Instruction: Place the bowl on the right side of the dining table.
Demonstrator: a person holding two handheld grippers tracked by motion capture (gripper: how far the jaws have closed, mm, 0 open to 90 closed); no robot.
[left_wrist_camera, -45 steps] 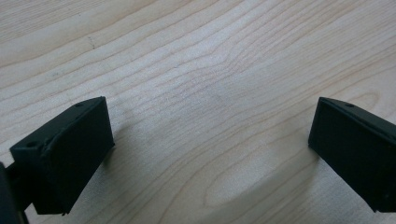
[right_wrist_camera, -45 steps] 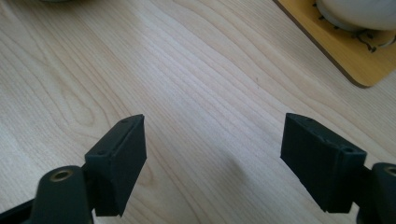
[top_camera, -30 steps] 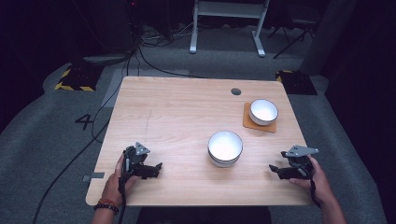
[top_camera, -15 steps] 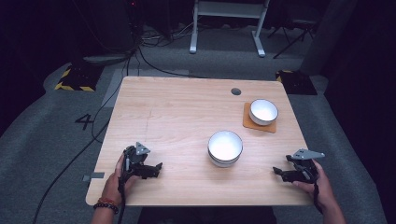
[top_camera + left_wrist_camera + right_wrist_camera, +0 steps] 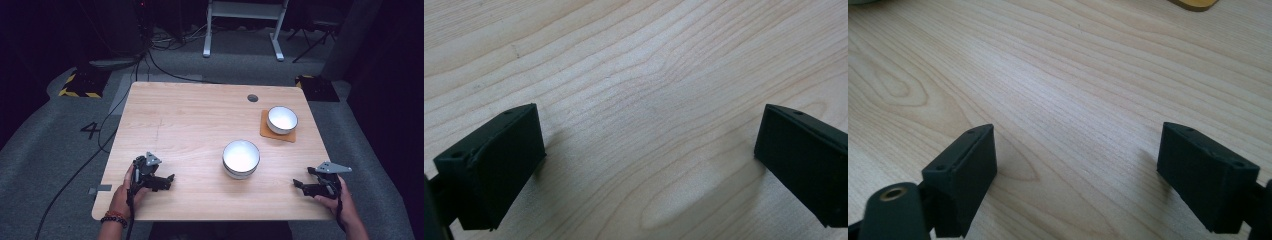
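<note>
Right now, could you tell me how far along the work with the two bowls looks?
Looks done: the small bowl sits on the orange coaster. In hand: nothing. The left gripper and right gripper rest open at the table's near edge; the right one's jaws have just been opening, with bare wood between them. Possibly left: the larger bowl, standing untouched on bare wood mid-table.

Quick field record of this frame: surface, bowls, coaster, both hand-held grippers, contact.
surface: wooden table
near bowl: white bowl, directly on the table, upright
far bowl: smaller white bowl, on the orange coaster
left hand-held gripper: near left edge, jaws wide apart, nothing between
right hand-held gripper: near right edge, jaws just opened further, nothing between
contact: neither gripper touches a bowl
</note>
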